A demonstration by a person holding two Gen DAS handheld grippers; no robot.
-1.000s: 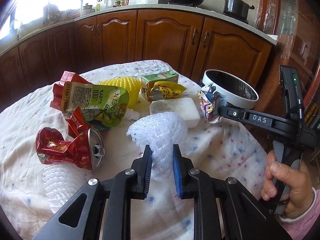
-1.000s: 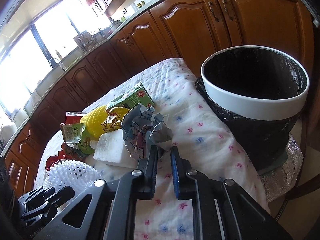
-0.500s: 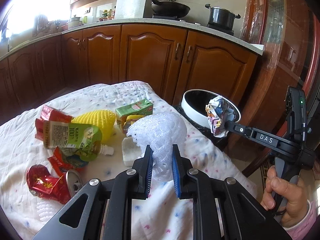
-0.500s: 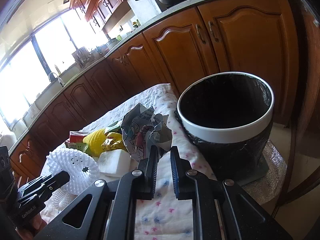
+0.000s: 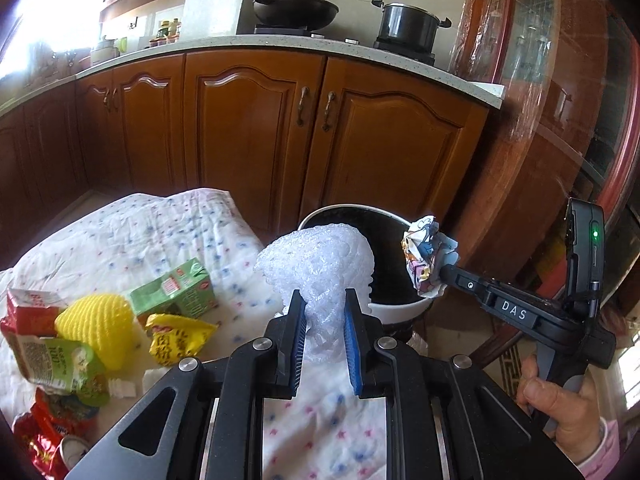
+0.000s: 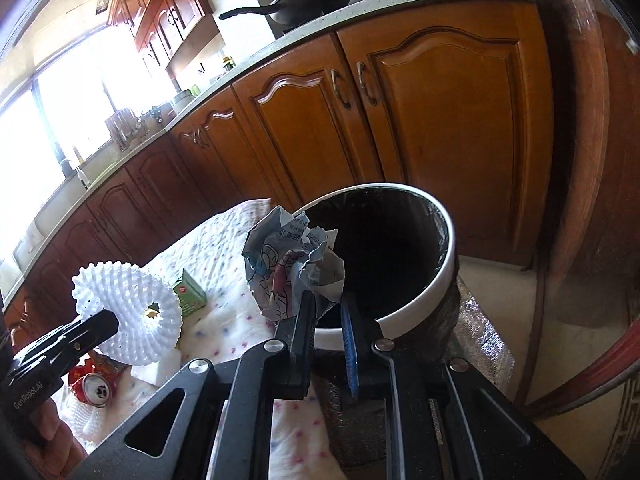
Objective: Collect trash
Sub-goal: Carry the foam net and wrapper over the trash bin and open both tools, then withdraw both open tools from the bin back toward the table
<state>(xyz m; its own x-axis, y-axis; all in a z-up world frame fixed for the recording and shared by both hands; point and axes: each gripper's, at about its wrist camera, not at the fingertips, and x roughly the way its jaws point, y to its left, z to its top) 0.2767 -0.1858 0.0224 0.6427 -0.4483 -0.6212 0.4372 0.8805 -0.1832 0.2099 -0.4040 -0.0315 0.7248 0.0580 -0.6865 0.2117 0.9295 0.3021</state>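
Note:
My left gripper [image 5: 322, 300] is shut on a white foam fruit net [image 5: 316, 264] and holds it in the air in front of the bin; the net also shows in the right wrist view [image 6: 128, 312]. My right gripper [image 6: 328, 300] is shut on a crumpled printed paper wrapper [image 6: 288, 264], held over the near rim of the white bin with a black liner [image 6: 440, 256]. In the left wrist view the wrapper [image 5: 426, 256] hangs at the bin's right rim [image 5: 400, 308].
On the flowered tablecloth [image 5: 132, 232] lie a green juice carton [image 5: 176, 292], a yellow foam net [image 5: 96, 328], a yellow snack bag [image 5: 176, 338], a green pouch [image 5: 56, 364] and a crushed red can [image 6: 94, 388]. Wooden cabinets [image 5: 256, 128] stand behind the bin.
Both grippers have risen from the table and moved toward the bin with their loads. The wrapper is now over the bin's rim; the foam net is just before it.

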